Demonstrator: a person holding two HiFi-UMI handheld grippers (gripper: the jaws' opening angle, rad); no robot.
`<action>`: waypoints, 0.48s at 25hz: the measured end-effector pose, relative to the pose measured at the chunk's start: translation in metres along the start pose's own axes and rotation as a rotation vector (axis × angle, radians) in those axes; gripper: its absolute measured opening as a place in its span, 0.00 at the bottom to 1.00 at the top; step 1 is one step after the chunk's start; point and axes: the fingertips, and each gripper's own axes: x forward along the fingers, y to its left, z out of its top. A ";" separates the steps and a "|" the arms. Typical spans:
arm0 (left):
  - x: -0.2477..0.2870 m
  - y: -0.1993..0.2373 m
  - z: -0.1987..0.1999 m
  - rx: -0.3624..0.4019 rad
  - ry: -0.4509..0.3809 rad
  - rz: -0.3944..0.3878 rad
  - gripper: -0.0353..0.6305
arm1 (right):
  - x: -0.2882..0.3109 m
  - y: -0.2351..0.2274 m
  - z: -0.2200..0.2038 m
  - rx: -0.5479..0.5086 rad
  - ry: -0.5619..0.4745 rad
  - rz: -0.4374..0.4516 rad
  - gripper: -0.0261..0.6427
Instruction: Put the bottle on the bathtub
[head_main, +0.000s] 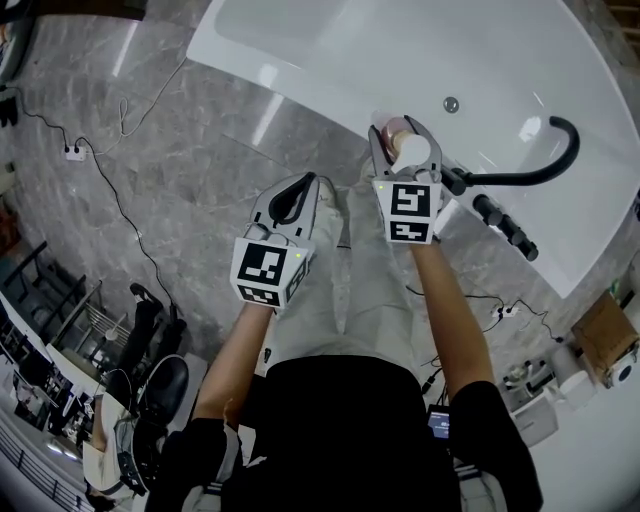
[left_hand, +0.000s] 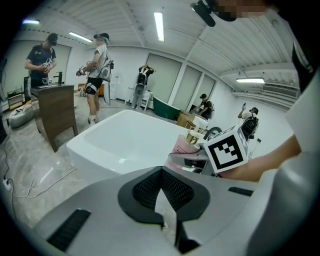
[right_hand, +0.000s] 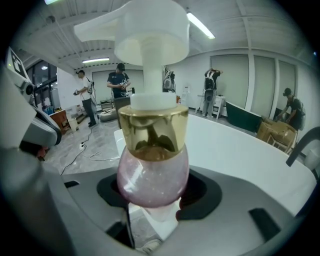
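Bottle (right_hand: 152, 176) clamped at its round belly by right gripper (head_main: 400, 130); left gripper (head_main: 308, 183) closed, empty. Risk: curved glass slips, or it tips off the bathtub (head_main: 300, 85) rim.

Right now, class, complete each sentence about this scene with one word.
1. The right gripper grips a pump bottle whose rounded body is ____.
2. The bottle's collar, just under its white pump, is ____ in colour.
3. The left gripper is shut and holds ____.
4. The curved faucet on the white bathtub is ____.

Missing words: pink; gold; nothing; black.
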 end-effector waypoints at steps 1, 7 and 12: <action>0.000 0.000 0.001 0.000 0.000 0.000 0.07 | 0.000 0.000 0.000 0.000 0.000 -0.002 0.39; -0.001 -0.002 0.007 0.003 -0.005 0.002 0.07 | -0.003 0.000 -0.001 0.037 0.006 -0.001 0.39; -0.006 -0.004 0.018 0.017 -0.011 0.007 0.07 | -0.009 0.002 0.004 0.029 0.032 0.013 0.41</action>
